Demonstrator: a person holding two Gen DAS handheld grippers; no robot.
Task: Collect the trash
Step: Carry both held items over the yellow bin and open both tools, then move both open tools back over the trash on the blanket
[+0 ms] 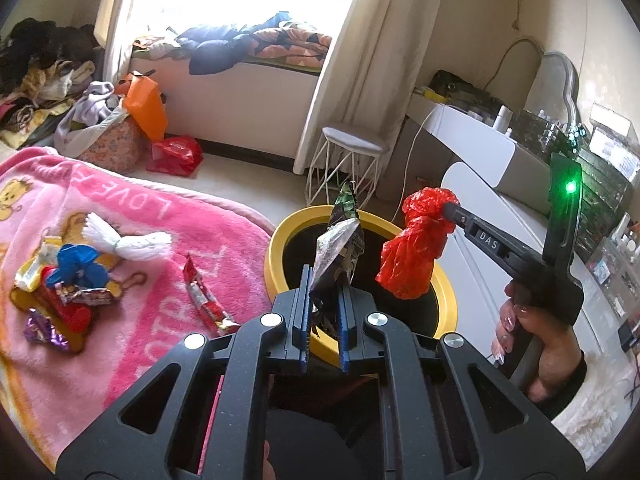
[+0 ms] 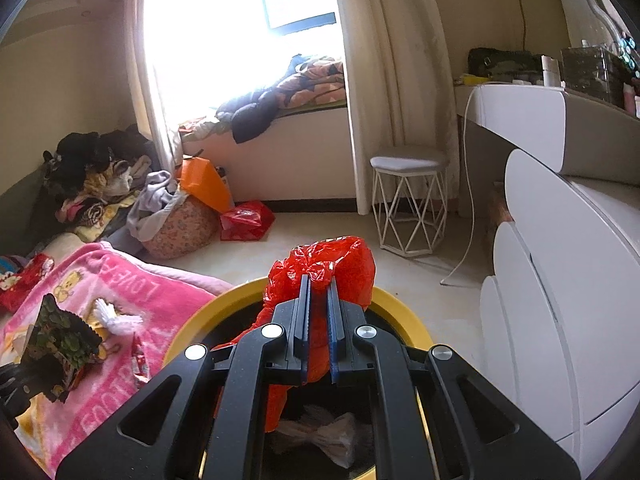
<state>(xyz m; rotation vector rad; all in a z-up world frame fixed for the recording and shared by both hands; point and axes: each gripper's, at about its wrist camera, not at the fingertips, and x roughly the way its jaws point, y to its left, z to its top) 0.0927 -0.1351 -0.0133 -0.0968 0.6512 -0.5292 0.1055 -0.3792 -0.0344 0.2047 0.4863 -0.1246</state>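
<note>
A: Left wrist view: what is obscured?
B: The bin (image 1: 280,240) interior is dark; its near rim sits behind the left gripper (image 1: 325,300).
A: Grip states?
B: Left gripper is clamped on a snack wrapper (image 1: 340,244); right gripper (image 2: 318,312) is clamped on a red plastic bag (image 2: 344,260). Both items hang over the bin opening

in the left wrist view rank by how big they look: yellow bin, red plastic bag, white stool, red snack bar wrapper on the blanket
1. yellow bin
2. white stool and red plastic bag: look alike, bag nearer, unranked
3. red snack bar wrapper
</note>
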